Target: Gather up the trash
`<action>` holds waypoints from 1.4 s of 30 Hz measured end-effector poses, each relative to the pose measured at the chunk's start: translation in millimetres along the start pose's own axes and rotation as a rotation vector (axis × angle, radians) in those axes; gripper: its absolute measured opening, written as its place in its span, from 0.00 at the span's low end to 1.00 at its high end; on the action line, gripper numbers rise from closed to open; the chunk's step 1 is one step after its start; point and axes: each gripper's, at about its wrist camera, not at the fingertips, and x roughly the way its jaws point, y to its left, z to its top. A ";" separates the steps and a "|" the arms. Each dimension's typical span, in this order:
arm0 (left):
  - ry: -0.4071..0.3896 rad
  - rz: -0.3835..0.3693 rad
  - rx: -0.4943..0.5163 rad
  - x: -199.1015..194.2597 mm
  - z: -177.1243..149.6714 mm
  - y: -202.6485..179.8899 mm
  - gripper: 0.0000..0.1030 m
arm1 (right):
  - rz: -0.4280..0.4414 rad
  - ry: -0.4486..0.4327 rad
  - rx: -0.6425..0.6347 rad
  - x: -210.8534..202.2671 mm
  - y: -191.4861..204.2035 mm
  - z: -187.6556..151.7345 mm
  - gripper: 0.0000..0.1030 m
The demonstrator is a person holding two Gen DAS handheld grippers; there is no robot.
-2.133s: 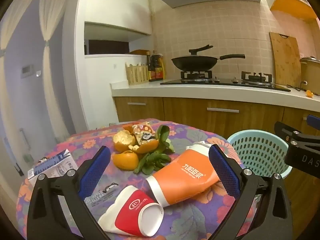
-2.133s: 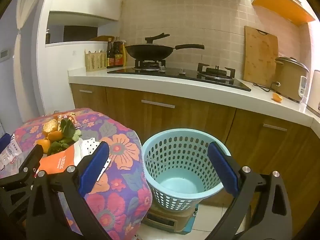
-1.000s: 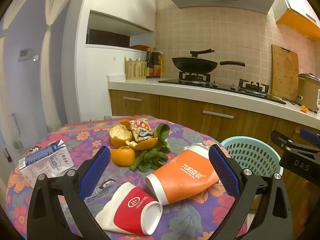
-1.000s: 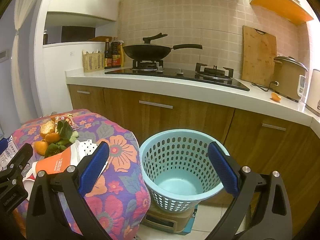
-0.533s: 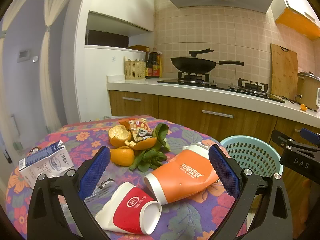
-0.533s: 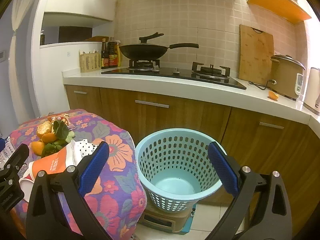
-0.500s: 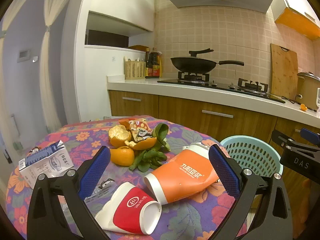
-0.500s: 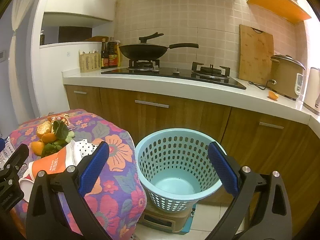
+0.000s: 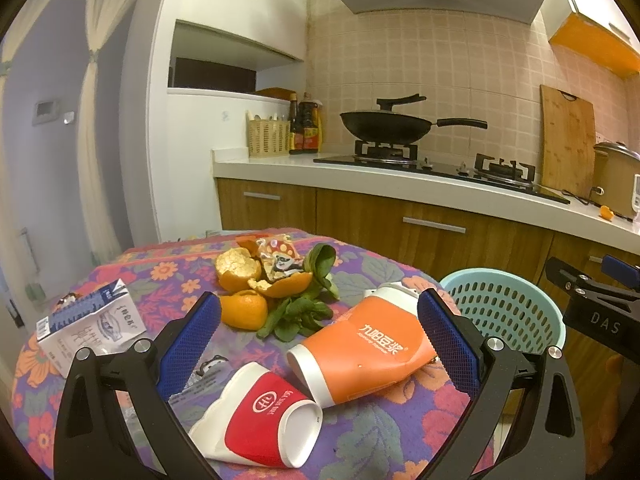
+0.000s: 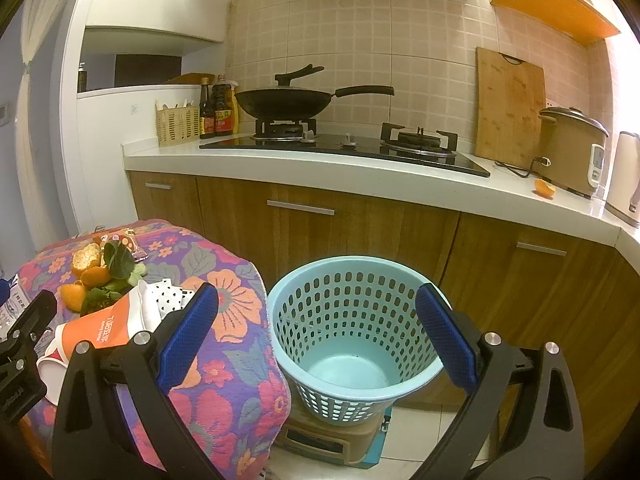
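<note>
Starting out: bin at lower centre holds nothing; cups, peels, carton litter the desk; both fingers released, grasping nothing.

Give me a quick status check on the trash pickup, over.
Left gripper open, empty, over orange cup. Right gripper open above empty blue basket. Nothing collected yet; path clear.

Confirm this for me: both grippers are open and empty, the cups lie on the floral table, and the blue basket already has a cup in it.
One thing is wrong: the blue basket is empty, as the right wrist view shows. The left gripper and right gripper are open and empty, and the orange cup and red cup lie on the floral table.
</note>
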 end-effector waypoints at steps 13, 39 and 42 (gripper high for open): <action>-0.006 -0.001 0.006 -3.2 -1.3 1.4 0.92 | 0.002 0.000 -0.005 0.7 0.6 0.0 0.91; 0.039 0.071 -0.020 -29.9 12.7 50.5 0.92 | 0.115 -0.012 -0.046 -5.4 23.1 -0.1 0.81; 0.065 0.133 -0.023 -39.7 12.7 83.5 0.92 | 0.151 -0.001 -0.066 -6.5 33.1 -3.1 0.73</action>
